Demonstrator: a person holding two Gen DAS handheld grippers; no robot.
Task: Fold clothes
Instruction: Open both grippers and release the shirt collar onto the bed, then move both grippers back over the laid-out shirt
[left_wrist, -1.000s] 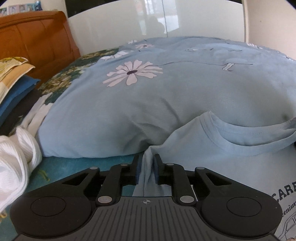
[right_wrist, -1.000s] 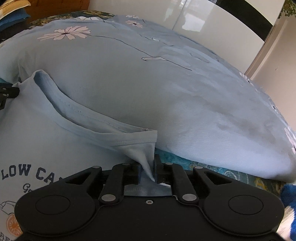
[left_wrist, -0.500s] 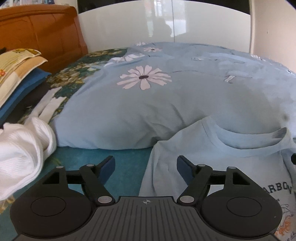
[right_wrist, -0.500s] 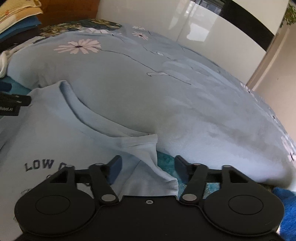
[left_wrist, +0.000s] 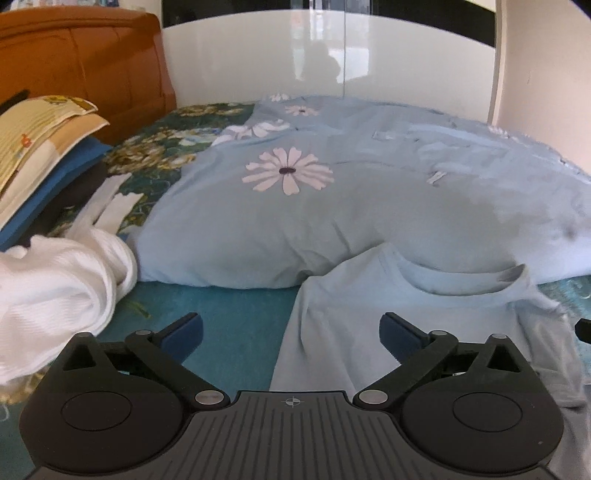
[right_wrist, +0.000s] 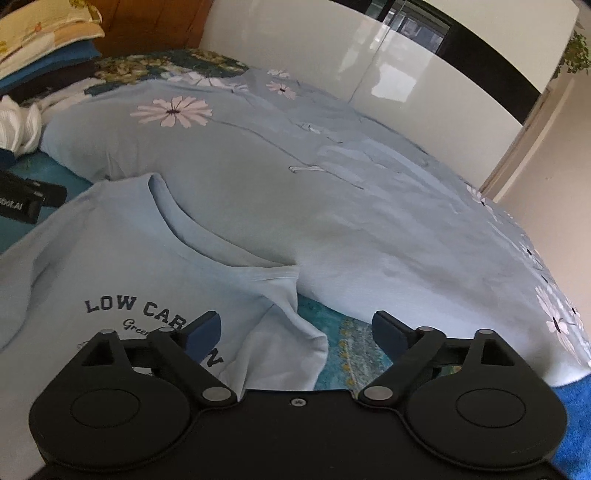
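Observation:
A light blue T-shirt (right_wrist: 122, 254) with dark "LOW CAR..." lettering lies flat on the bed, its collar against a blue floral duvet (right_wrist: 332, 192). It also shows in the left wrist view (left_wrist: 369, 314). My left gripper (left_wrist: 291, 330) is open and empty, above the shirt's left shoulder edge. My right gripper (right_wrist: 295, 328) is open and empty, above the shirt's right shoulder and sleeve. The left gripper's body shows at the left edge of the right wrist view (right_wrist: 26, 201).
A white knitted garment (left_wrist: 55, 295) lies bunched at the left. Folded cloths (left_wrist: 40, 147) are stacked by an orange headboard (left_wrist: 85, 66). The teal patterned sheet (left_wrist: 221, 321) shows beside the shirt. A white glossy wardrobe (left_wrist: 332, 55) stands behind the bed.
Both grippers were shut on the shirt's shoulders a second ago. They have opened, let the shirt drop flat, and pulled back and up.

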